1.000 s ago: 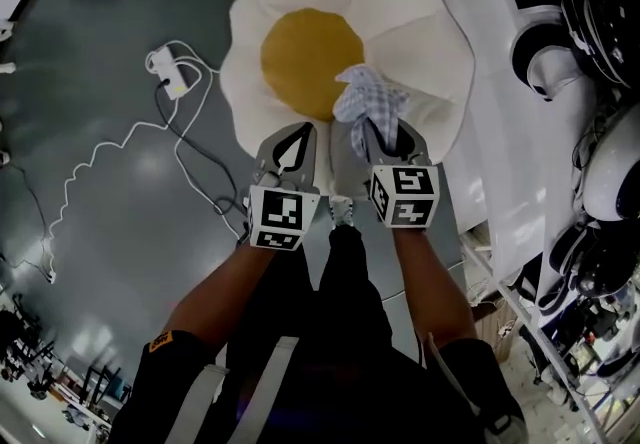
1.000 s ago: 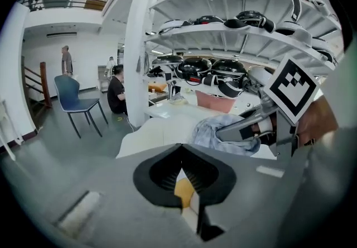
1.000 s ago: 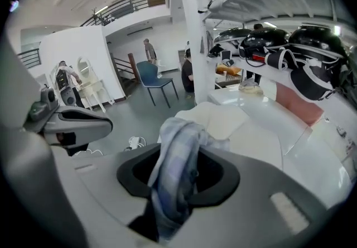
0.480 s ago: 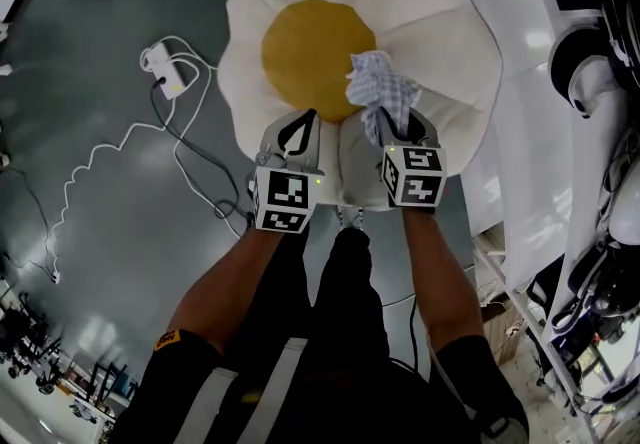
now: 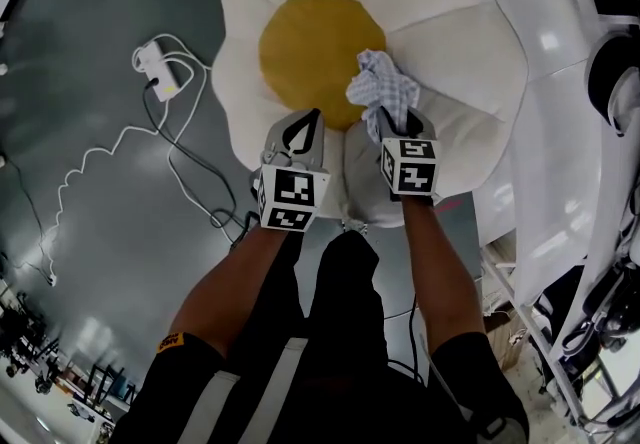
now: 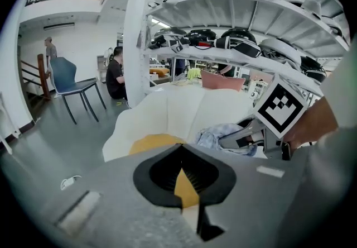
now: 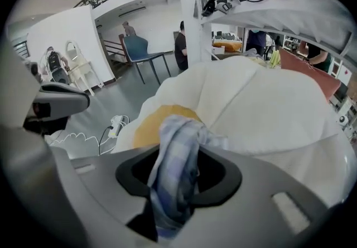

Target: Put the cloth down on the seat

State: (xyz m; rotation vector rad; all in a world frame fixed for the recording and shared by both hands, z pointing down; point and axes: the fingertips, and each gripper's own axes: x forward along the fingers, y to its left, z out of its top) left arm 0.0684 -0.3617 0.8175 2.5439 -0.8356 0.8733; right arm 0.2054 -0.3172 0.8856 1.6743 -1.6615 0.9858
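Observation:
The seat [image 5: 450, 22] is a big white cushion shaped like a fried egg, with a yellow centre [image 5: 320, 52]. A blue-and-white checked cloth [image 5: 385, 92] sticks up bunched from my right gripper [image 5: 395, 127], just right of the yellow centre. In the right gripper view the cloth [image 7: 175, 163] fills the gap of the right gripper [image 7: 175, 185]; the jaws are opening and still pinch it. My left gripper [image 5: 302, 127] hovers beside it at the seat's near rim, shut on nothing. Through the left gripper [image 6: 187, 185] a sliver of yellow shows.
A white power strip with a trailing cable [image 5: 160, 72] lies on the grey floor to the left. White shelving [image 5: 600, 82] loaded with helmets [image 6: 240, 40] stands close on the right. A blue chair [image 6: 72, 82] and seated people [image 6: 117, 74] are further off.
Both grippers have moved a little further over the seat, and the cloth now sits closer to the yellow centre's right edge. The left gripper stays shut alongside.

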